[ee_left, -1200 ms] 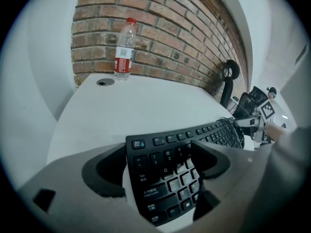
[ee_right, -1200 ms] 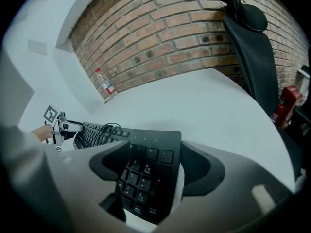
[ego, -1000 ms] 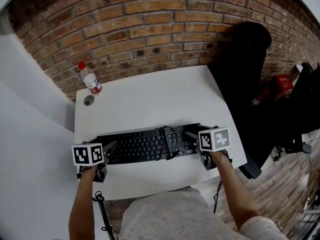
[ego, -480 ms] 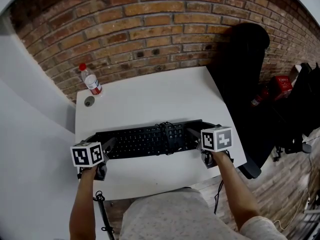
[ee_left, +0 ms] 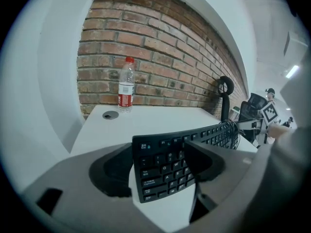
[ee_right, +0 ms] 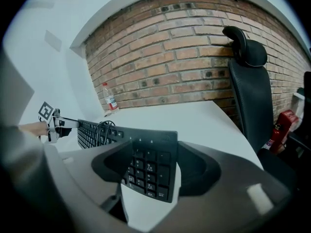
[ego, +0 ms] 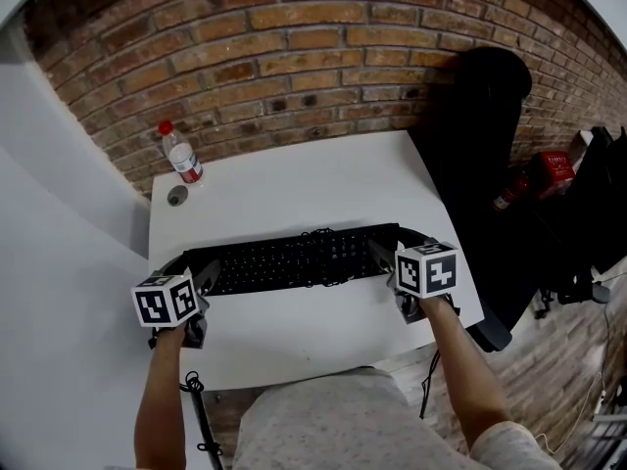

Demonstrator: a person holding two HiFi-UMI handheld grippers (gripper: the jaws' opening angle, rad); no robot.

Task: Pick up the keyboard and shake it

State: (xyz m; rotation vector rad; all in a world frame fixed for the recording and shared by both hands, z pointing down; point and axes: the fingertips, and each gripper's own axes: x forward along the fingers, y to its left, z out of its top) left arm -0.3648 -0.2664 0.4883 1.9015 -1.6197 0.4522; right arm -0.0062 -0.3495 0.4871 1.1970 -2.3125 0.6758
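The black keyboard (ego: 294, 259) hangs just above the white table (ego: 294, 184), held by its two short ends, with its cable (ego: 319, 235) coiled on top. My left gripper (ego: 199, 274) grips the left end, its jaws closing, the key rows (ee_left: 163, 171) tilted between the dark fingers (ee_left: 204, 157). My right gripper (ego: 400, 246) grips the number-pad end (ee_right: 148, 171), jaws also closing, pads on both long edges. In the right gripper view the keyboard stretches away to the other gripper's marker cube (ee_right: 45, 111).
A plastic water bottle (ego: 182, 160) with a red cap stands at the table's far left corner beside a grey round grommet (ego: 175, 196). A brick wall backs the table. A black office chair (ego: 480, 155) stands right of it, with a red object (ego: 549, 169) beyond.
The keyboard has come up off the table and shifted toward the wall, tilting. Both grippers moved with it, the left one drifting slightly left.
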